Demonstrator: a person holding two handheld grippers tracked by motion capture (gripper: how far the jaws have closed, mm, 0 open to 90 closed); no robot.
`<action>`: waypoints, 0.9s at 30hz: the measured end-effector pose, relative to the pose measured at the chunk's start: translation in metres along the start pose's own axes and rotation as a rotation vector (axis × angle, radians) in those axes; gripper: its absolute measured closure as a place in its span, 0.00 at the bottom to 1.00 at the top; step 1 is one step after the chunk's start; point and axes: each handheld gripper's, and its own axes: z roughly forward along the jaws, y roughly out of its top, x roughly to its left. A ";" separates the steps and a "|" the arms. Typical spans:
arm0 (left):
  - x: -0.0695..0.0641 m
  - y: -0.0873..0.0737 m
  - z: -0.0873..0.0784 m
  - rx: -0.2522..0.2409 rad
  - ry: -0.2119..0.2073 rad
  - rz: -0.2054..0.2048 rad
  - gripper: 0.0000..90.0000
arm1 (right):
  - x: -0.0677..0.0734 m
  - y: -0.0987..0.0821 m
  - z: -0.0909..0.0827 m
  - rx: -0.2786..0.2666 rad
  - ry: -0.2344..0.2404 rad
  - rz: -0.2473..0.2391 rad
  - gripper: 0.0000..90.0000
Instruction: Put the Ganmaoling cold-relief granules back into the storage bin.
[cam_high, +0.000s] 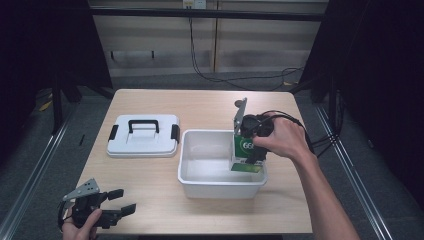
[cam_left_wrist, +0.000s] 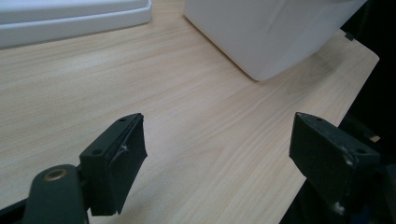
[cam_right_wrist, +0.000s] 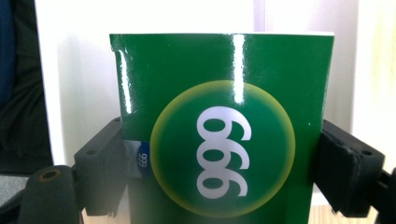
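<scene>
1. Right gripper (cam_right_wrist: 219, 154): jaws clamped on both sides of green box (cam_right_wrist: 224, 116) marked "999", over white bin (cam_high: 200, 182)
2. Left gripper (cam_left_wrist: 217, 154): jaws wide apart, empty, wooden table (cam_left_wrist: 196, 116) between them

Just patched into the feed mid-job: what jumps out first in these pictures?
The green box marked 999 stands out: the right claw grips it by its sides, holding it over the right end of the open white bin mid-table. The bin's white lid, with a black handle, lies flat to the bin's left. The left claw hangs open at the table's near-left corner.
</scene>
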 end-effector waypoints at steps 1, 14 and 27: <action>0.000 0.000 0.000 -0.001 0.000 0.000 0.21 | 0.000 0.002 0.005 0.022 0.005 -0.008 0.17; 0.000 0.000 0.000 0.002 -0.001 -0.001 0.21 | -0.005 0.012 0.028 0.101 0.005 -0.038 0.16; 0.000 0.000 0.000 0.002 -0.008 0.003 0.21 | -0.010 0.009 0.050 0.115 0.040 -0.029 0.16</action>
